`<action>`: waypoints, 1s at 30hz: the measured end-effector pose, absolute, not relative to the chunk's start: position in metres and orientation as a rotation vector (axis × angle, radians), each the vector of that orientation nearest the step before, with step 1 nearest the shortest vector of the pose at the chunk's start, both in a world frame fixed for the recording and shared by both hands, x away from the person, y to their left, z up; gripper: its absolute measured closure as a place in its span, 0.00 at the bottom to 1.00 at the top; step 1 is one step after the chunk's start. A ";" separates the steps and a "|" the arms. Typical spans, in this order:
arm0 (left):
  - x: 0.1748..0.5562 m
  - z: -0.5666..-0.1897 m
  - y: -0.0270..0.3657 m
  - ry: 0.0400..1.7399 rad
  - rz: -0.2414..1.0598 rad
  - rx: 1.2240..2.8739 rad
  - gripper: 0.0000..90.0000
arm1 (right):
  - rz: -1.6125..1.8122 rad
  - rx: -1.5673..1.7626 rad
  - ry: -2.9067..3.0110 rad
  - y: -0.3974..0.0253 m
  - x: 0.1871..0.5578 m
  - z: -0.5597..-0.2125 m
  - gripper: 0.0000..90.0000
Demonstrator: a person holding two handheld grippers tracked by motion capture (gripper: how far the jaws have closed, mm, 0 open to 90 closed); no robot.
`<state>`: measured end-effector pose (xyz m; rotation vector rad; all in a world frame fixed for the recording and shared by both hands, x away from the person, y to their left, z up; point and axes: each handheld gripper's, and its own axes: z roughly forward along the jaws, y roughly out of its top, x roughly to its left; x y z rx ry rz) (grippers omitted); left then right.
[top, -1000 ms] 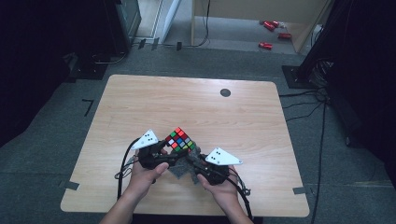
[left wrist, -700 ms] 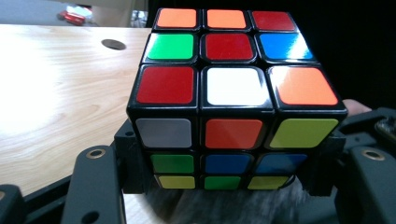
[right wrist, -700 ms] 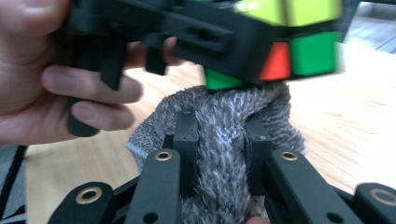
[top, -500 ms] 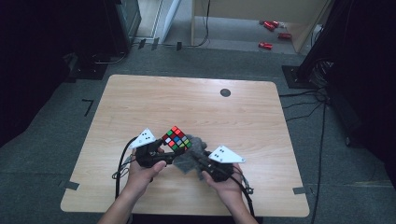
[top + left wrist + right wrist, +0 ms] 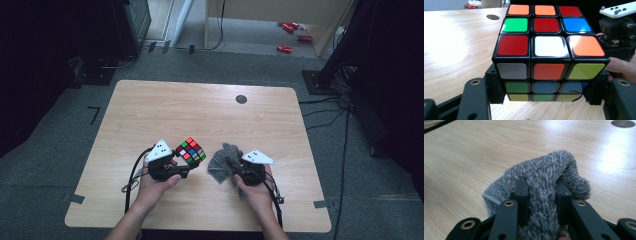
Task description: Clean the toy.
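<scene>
A scrambled Rubik's cube point(image 5: 190, 150) is held just above the wooden table point(image 5: 200, 115), near its front middle. My left gripper point(image 5: 184, 161) is shut on the cube; in the left gripper view its jaws press the lower sides of the cube point(image 5: 549, 55). To the right, my right gripper point(image 5: 229, 166) is shut on a grey fuzzy cloth point(image 5: 222, 161). The right gripper view has both jaws pinching a fold of the cloth point(image 5: 544, 180), which bunches up over them. A gap of bare table separates cube and cloth.
A small dark round grommet point(image 5: 241, 99) sits near the table's far edge. Cables trail from both grippers toward the front edge. Red objects point(image 5: 289, 30) lie on the floor beyond the table. Dark equipment stands at both sides.
The right gripper has pulled the cloth to the right, away from the cube. The cube stays held in the left gripper, shifted slightly left.
</scene>
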<state>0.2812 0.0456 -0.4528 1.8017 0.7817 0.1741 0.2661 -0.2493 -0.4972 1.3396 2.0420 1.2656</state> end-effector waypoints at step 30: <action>0.282 -0.448 0.046 0.824 0.080 1.726 0.39 | 1.452 0.963 2.079 -0.199 0.240 -0.475 0.17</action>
